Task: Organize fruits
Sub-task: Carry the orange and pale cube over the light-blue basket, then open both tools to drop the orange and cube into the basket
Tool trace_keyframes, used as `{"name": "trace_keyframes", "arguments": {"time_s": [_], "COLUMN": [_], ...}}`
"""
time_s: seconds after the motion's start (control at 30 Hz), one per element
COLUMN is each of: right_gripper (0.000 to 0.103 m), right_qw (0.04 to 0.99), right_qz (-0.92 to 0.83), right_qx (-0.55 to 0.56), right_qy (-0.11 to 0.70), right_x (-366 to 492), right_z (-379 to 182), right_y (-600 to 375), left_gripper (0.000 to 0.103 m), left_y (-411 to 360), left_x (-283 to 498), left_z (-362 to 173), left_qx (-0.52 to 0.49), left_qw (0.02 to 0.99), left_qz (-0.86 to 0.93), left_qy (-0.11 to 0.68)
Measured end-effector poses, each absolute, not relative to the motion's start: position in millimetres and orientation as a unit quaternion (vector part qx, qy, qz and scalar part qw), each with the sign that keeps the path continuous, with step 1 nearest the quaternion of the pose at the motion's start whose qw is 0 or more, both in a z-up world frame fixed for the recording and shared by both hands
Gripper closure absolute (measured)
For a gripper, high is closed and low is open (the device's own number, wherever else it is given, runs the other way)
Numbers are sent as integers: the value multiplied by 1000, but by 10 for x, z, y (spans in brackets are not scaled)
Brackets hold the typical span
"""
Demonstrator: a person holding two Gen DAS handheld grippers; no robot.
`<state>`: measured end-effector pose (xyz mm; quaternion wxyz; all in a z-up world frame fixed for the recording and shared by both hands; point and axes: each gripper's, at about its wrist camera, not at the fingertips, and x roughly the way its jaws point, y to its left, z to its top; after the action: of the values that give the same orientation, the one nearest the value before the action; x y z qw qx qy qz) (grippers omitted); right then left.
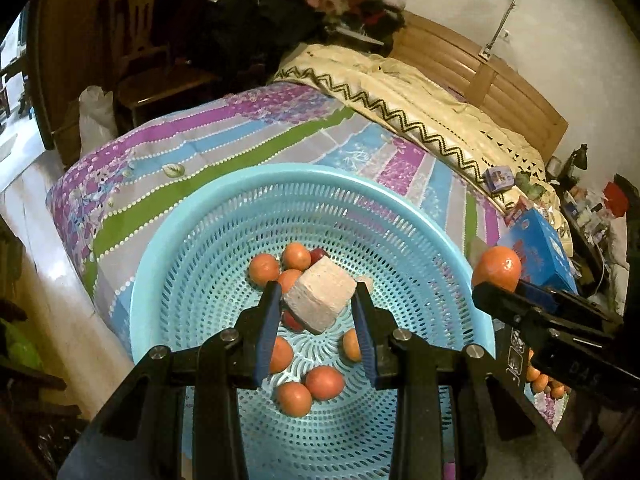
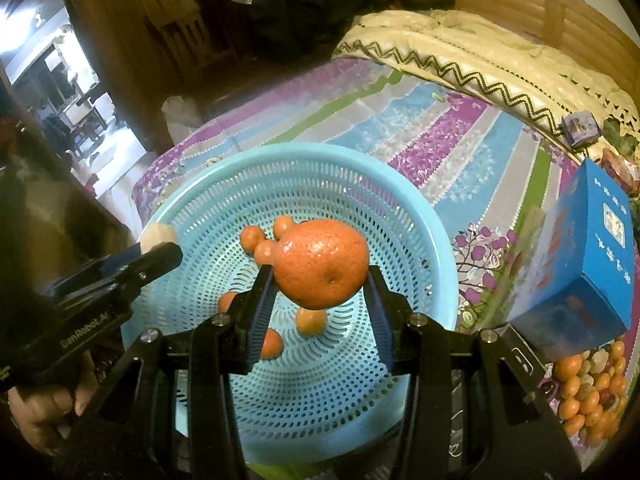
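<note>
The light-blue perforated basket (image 1: 404, 216) sits at the near corner of a bed, on a striped floral sheet (image 1: 224, 140); its left rim reaches close to the mattress edge, beyond which the floor drops away. Behind it the sheet lies bare up to a cream quilt with zigzag trim (image 1: 420, 92). To the right stands a blue carton (image 2: 592, 256), near the basket's rim, with a heap of more small fruit (image 2: 592, 392) below it. Above the basket's middle the left gripper (image 1: 318, 300) is clamped on a pale, blocky, pinkish-white cube (image 1: 320, 296), tilted on one corner. The right gripper (image 2: 320, 276) is clamped on a mandarin (image 2: 320, 262) held over the bowl. Inside the basket lie several small orange fruits (image 1: 308, 392) with a couple of dark red ones (image 1: 318, 255), clustered at the far side and near the centre; the outer ring of the floor is bare mesh.
</note>
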<state>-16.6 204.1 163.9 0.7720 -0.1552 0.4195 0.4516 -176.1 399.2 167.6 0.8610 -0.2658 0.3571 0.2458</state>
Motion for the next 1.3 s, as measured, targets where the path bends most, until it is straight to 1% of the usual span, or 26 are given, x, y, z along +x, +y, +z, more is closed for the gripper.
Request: {"name": "trace_keyframes", "arguments": {"time_s": [0.93,1.3], "right_gripper": [57,57], "right_qw": [771,771], "right_qz": [449,443], "right_qx": [-156,-153], "right_qy": [425,431], "right_x": [-127,-58], "right_z": [1578,1513], "right_y": [2058,2006], "left_gripper": [67,67], "left_y": [3974,4055], "left_x": [-1698,-1729], "left_z": [1600,1488], "left_qx": [-269,-272], "left_qw": [858,853], "left_qz": [243,250], "left_qy": [365,370]}}
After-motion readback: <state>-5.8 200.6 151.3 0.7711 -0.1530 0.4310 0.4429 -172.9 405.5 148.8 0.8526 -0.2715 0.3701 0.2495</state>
